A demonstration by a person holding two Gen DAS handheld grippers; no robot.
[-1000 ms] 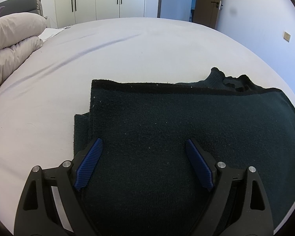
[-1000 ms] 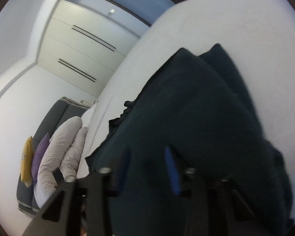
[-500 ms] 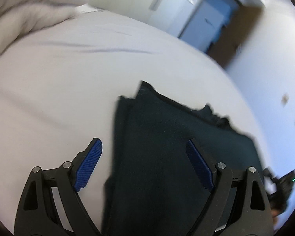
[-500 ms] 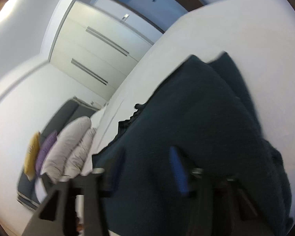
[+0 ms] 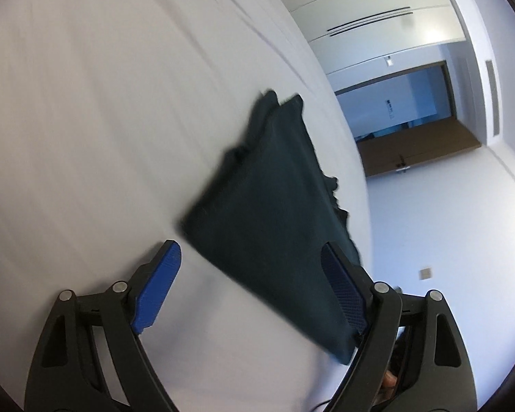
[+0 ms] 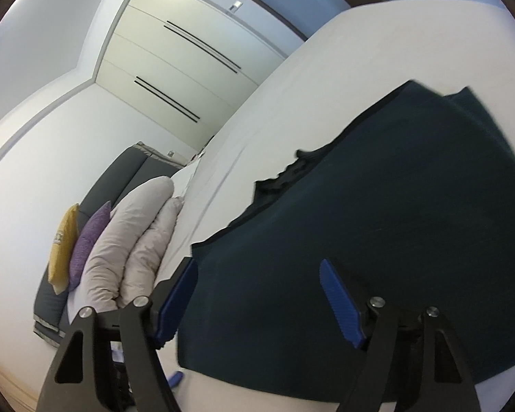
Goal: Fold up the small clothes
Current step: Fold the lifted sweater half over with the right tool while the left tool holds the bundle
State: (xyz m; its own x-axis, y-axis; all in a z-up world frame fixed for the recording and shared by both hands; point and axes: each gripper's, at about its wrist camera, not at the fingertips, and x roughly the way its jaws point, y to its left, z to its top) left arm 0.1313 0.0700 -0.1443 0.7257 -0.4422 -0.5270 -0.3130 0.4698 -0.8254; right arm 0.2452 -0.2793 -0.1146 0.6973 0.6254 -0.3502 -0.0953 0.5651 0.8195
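The dark knit garment (image 5: 274,213) lies flat on the white bed (image 5: 103,120), folded into a long slab with layers stacked, one ragged edge poking out along its far side. From the right wrist view that same garment (image 6: 377,233) fills the lower frame, its bound edge running up toward the wardrobe (image 6: 189,68).

The left hand-held gripper (image 5: 254,281) hangs open, blue pads spread wide, one pad over bare sheet and the other at the garment's near edge; nothing is between them. The right hand-held gripper (image 6: 261,295) is open too, straddling the near corner of the cloth, empty.

Here is the worry: the stacked layers look loose, and a pinch at that corner may catch only the top ply, so a lift would peel the fold apart instead of carrying it over. The left pad at the edge could drag the fabric sideways and skew the slab. The sheet itself is soft; close too low and the pads may take a bite of bedding with the knit. That uneven far edge also suggests the next fold could land crooked. The grey duvet (image 6: 137,233) and cushions (image 6: 82,237) sit well apart, no threat there.
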